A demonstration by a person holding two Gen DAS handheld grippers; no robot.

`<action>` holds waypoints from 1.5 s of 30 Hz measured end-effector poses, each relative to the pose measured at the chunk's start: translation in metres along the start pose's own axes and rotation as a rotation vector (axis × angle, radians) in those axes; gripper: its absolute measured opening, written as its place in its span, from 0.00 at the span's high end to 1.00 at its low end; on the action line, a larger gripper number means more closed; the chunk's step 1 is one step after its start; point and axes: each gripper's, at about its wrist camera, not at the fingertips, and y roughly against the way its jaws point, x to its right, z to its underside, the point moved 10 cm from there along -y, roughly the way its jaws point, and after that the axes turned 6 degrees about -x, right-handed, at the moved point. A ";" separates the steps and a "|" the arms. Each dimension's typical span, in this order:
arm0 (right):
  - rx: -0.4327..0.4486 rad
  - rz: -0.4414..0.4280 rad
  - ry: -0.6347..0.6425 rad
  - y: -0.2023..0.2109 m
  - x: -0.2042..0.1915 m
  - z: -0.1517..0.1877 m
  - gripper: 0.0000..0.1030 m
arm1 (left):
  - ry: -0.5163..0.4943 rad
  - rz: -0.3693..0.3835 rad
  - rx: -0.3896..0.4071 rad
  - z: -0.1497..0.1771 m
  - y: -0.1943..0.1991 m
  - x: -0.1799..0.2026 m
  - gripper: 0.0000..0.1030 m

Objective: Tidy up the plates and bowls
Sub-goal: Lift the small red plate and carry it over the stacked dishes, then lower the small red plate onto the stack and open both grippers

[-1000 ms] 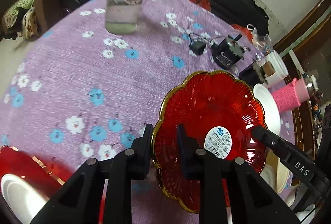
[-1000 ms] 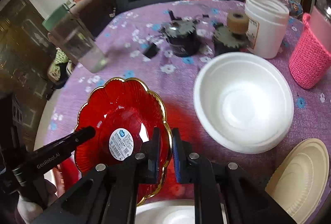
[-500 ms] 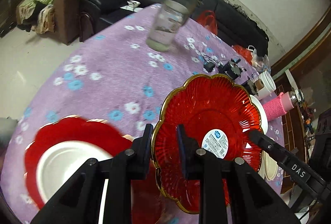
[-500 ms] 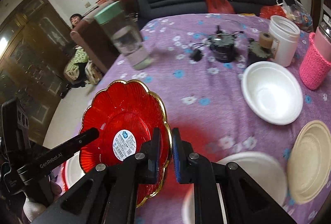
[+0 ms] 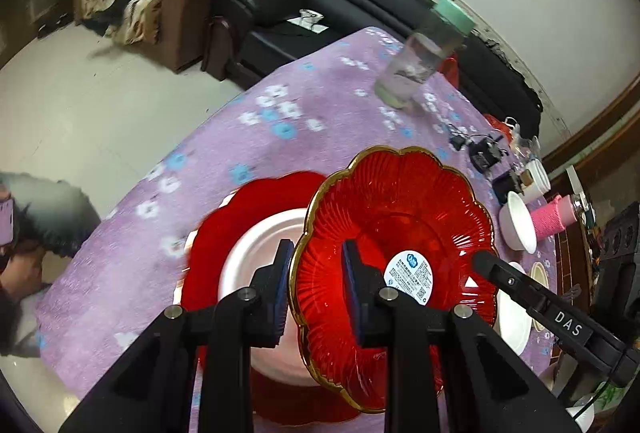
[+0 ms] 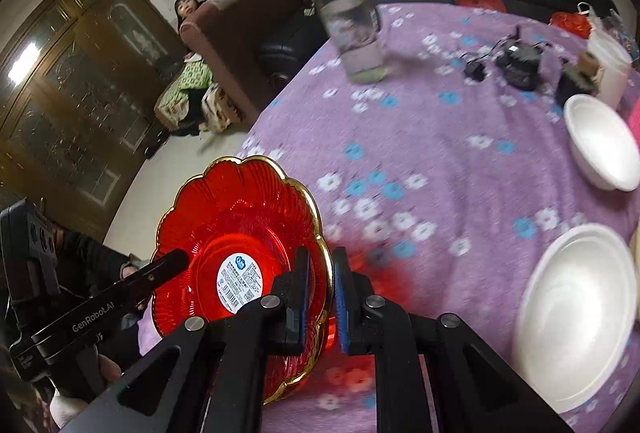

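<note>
A red glass flower-shaped plate point(image 5: 400, 221) with a gold rim and a white sticker is held in the air by both grippers. My left gripper point(image 5: 316, 287) is shut on its left rim. My right gripper point(image 6: 321, 291) is shut on the right rim of the same plate point(image 6: 240, 233). Below it on the purple flowered tablecloth point(image 5: 288, 121) lies another red plate point(image 5: 256, 201) with a white plate point(image 5: 256, 253) on top. White bowls stand on the table, one far point(image 6: 604, 141) and one near point(image 6: 576, 309).
A clear bottle with a green lid point(image 6: 348, 21) stands at the table's far side. Black chargers and cables point(image 6: 516, 61), a white jar point(image 6: 608, 69) and a pink knitted cup point(image 5: 554, 219) sit at the far right. The table edge and floor lie left.
Both grippers have lifted the red plate high and carried it left, over the second red plate with the white plate on it. The table now looks farther away.
</note>
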 end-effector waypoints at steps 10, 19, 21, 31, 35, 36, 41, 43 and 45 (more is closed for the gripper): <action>-0.086 0.011 -0.003 -0.048 -0.013 0.016 0.87 | 0.067 -0.024 -0.037 0.008 -0.015 -0.044 0.78; -0.094 0.013 0.011 -0.059 -0.017 0.017 0.86 | 0.042 -0.028 -0.026 0.007 -0.020 -0.040 0.60; -0.091 0.016 0.013 -0.058 -0.018 0.018 0.85 | 0.037 -0.020 -0.022 0.008 -0.019 -0.037 0.56; 0.008 0.026 0.009 -0.048 -0.014 0.011 0.70 | -0.003 -0.027 0.047 0.011 0.001 -0.029 0.50; 0.082 0.036 0.009 -0.029 -0.011 0.008 0.64 | -0.011 -0.022 0.093 0.015 0.016 -0.026 0.47; 0.099 0.036 0.013 -0.023 -0.011 0.009 0.63 | -0.020 -0.023 0.108 0.016 0.021 -0.024 0.47; 0.195 0.050 0.057 0.014 -0.008 0.022 0.59 | -0.118 -0.052 0.232 0.025 0.059 0.004 0.40; 0.252 0.080 0.080 0.034 -0.003 0.031 0.56 | -0.162 -0.061 0.288 0.029 0.074 0.019 0.36; 0.305 0.110 0.100 0.052 0.004 0.040 0.50 | -0.212 -0.067 0.341 0.034 0.088 0.037 0.30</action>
